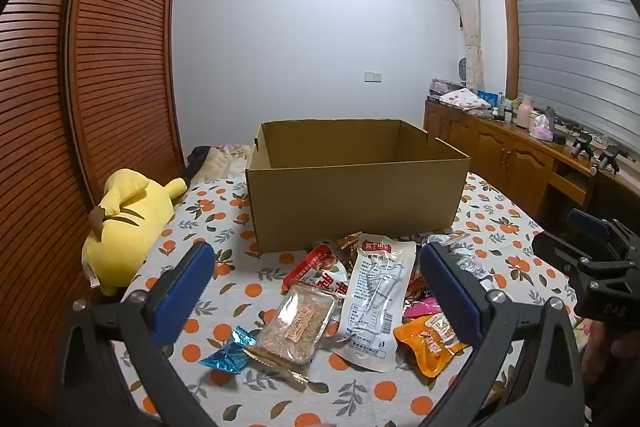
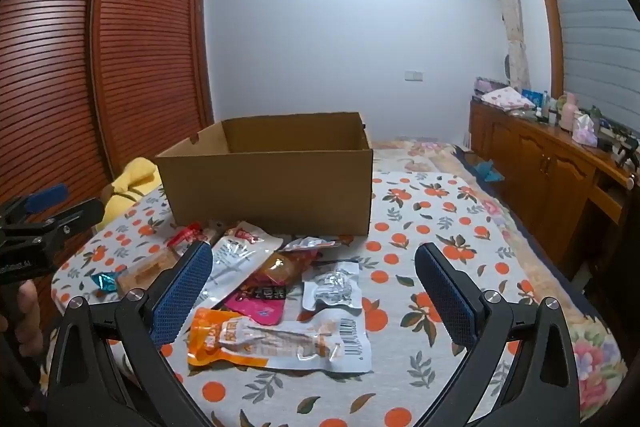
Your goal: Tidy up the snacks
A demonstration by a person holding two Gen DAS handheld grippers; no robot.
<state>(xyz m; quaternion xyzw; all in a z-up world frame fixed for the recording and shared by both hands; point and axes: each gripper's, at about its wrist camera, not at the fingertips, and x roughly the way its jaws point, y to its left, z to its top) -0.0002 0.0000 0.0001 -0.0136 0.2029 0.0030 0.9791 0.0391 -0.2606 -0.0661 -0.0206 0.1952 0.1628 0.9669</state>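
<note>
An open cardboard box (image 1: pixel 356 203) (image 2: pixel 272 187) stands upright on the orange-print cloth. In front of it lies a heap of snacks: a long white pouch (image 1: pixel 376 291), a clear packet of brown cake (image 1: pixel 296 323), a blue candy wrapper (image 1: pixel 232 349), a red packet (image 1: pixel 320 267) and an orange pouch (image 1: pixel 430 341) (image 2: pixel 276 343). A small silvery vacuum pack (image 2: pixel 332 285) and a pink packet (image 2: pixel 260 303) lie there too. My left gripper (image 1: pixel 317 255) hovers open over the heap's left part, holding nothing. My right gripper (image 2: pixel 314 249) hovers open over its right part, also holding nothing.
A yellow plush toy (image 1: pixel 128 223) lies at the cloth's left edge beside the box. A louvred wooden wardrobe (image 1: pixel 100 67) fills the left side. A low wooden cabinet (image 2: pixel 560 163) with bottles and clutter runs along the right, under the window.
</note>
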